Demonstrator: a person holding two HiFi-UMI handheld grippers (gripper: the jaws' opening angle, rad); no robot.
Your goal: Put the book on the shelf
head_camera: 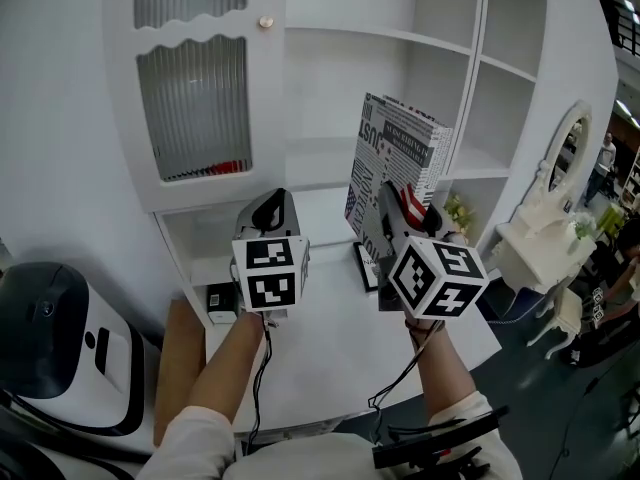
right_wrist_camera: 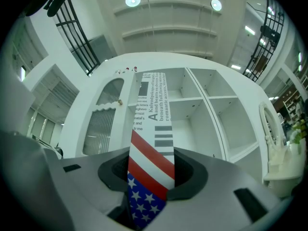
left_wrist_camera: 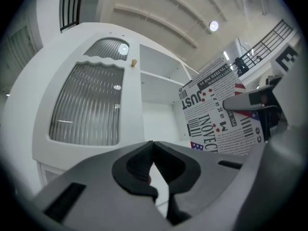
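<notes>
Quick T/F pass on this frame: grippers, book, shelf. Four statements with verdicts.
1. The right gripper is shut on the book. True.
2. The jaws of the left gripper stand wide apart. False: they are together, with nothing between them.
3. The book rests on the shelf. False: it is held upright in the air in front of it.
4. In the head view, the ribbed-glass door is to the left of the open shelf compartments. True.
</notes>
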